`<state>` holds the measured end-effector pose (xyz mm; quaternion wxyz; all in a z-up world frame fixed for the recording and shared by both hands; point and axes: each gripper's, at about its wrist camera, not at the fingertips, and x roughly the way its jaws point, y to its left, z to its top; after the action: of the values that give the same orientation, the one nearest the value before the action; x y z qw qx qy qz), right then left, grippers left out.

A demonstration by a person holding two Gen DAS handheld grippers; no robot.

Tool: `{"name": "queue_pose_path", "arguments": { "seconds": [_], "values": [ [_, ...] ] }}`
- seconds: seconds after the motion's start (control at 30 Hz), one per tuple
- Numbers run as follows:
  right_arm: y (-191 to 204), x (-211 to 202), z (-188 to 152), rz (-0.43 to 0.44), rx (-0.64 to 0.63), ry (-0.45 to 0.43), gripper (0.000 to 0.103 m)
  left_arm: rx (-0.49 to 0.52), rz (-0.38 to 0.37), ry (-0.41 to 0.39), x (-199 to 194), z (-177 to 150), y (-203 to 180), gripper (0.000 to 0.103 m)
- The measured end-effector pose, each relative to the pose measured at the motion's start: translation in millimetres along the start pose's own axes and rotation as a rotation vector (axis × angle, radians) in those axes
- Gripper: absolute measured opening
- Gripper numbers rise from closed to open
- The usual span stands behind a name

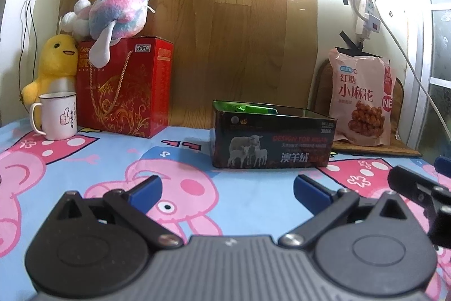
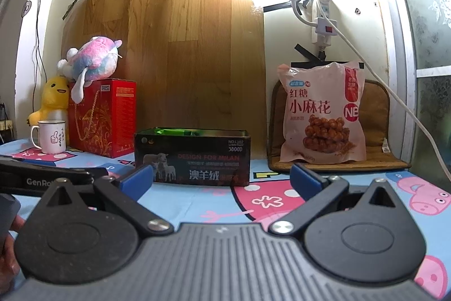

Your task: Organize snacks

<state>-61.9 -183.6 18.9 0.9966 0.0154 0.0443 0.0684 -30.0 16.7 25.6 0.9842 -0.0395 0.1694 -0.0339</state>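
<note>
Two claws, left claw [image 1: 227, 188] spread, right claw [image 2: 221, 178] spread; dark tin [image 2: 192, 157] ahead

The tin [image 2: 191, 157] looked like dark printed metal with a bit of sheen, shiny green on the inner wall. The snack bag [image 2: 321, 114] was pink plastic film, crinkled and slightly glossy. The tablecloth [image 1: 225, 182] was matt printed cloth, a little wrinkled. The backboard [image 2: 180, 52] read as wood-grain sheet, glossy where the light hit. The red gift box [image 1: 126, 86] was glossy printed card. The mug [image 1: 56, 114] looked like enamel, and both plush toys [image 1: 118, 10] were fuzzy.
</note>
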Motion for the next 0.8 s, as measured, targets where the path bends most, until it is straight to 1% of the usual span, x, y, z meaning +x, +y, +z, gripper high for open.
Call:
{"name": "queue_pose_path", "arguments": {
  "seconds": [0.23,0.33,0.53,0.7,0.8],
  "values": [
    [-6.6,6.8,0.5,0.021,0.054,0.051,0.103,-0.010,0.029,0.039,5.6,0.6,0.2,0.103],
    [-9.7,8.8,-0.1,0.028,0.083,0.072,0.103,0.004,0.048,0.053,7.9,1.1,-1.8,0.103],
    [-8.8,8.1,-1.2,0.048,0.089,0.082,0.103,0.054,0.097,0.105,12.8,2.7,-8.8,0.103],
    [-12.2,8.2,-1.0,0.060,0.105,0.087,0.103,0.032,0.107,0.165,14.3,3.2,-8.5,0.103],
    [-13.0,6.5,-1.0,0.067,0.107,0.086,0.103,0.041,0.124,0.174,13.4,3.4,-10.3,0.103]
  ]
}}
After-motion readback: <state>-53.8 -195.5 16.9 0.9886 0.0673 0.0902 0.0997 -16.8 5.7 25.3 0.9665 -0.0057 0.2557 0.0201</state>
